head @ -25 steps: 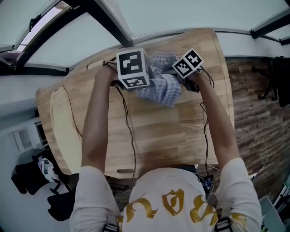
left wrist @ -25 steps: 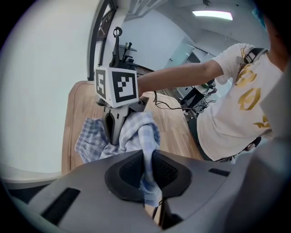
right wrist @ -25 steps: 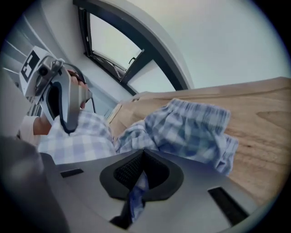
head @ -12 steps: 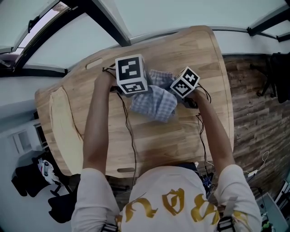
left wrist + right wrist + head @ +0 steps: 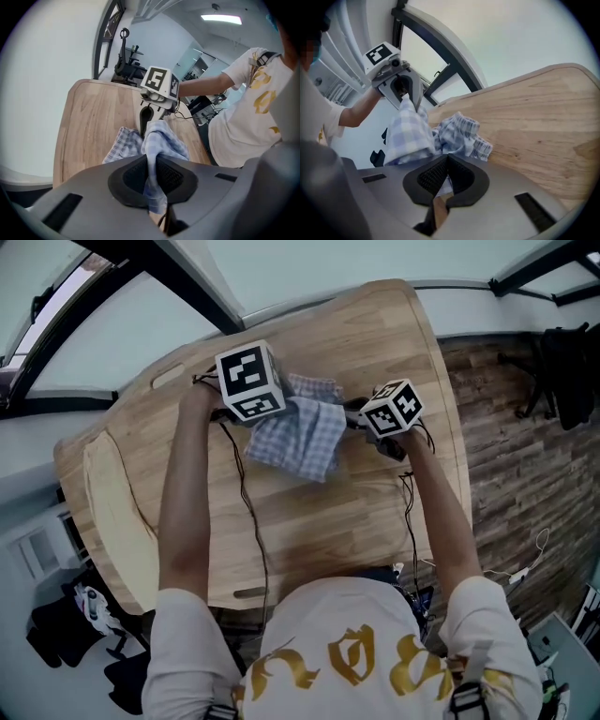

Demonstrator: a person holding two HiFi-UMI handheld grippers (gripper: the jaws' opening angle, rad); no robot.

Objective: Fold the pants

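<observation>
One pale wooden round-cornered tabletop (image 5: pixel 328 521), bare wood broad on the near side; one blue-checked cloth pants (image 5: pixel 298 435), bunched near the far edge; left gripper (image 5: pixel 151 177) and right gripper (image 5: pixel 443 177), each clamped on an opposite end of the cloth

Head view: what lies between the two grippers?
Only the pants, bunched, with the left gripper and right gripper each shut on an edge. The head view shows it plainly.
</observation>
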